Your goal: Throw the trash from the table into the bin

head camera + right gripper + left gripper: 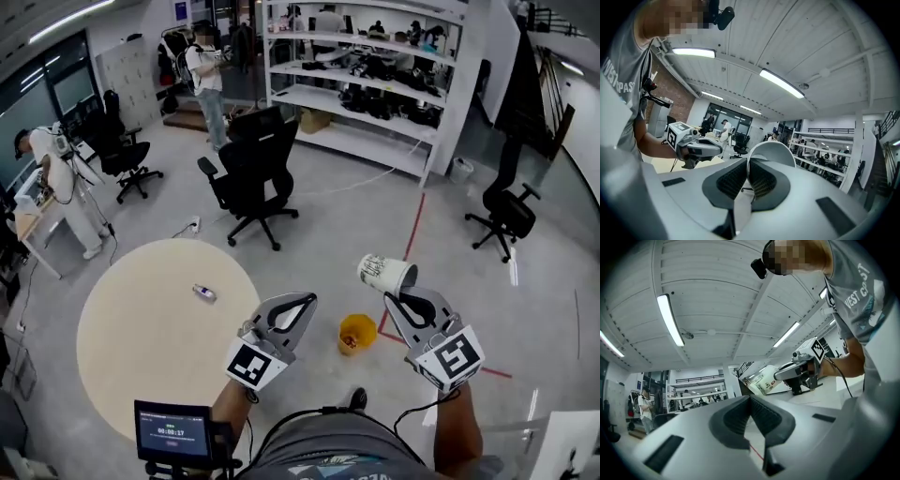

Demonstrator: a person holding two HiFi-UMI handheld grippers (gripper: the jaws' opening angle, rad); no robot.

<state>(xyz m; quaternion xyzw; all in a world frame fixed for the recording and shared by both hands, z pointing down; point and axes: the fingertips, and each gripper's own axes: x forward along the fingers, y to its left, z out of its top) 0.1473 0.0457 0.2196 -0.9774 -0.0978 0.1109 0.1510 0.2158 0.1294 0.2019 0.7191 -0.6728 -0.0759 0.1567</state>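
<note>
While I am standing beside the round beige table [141, 347], the round yellow bin [357, 333] is sitting lower centre, down-left of the white paper cup [385, 273] my right gripper [397, 297] is clamping by its rim; my left gripper [306, 300] is hanging closed, empty.

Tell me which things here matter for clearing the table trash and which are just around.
Job: paper cup in the right gripper; yellow bin; small item on the round table.
Just around: black office chair; shelving; small screen.
</note>
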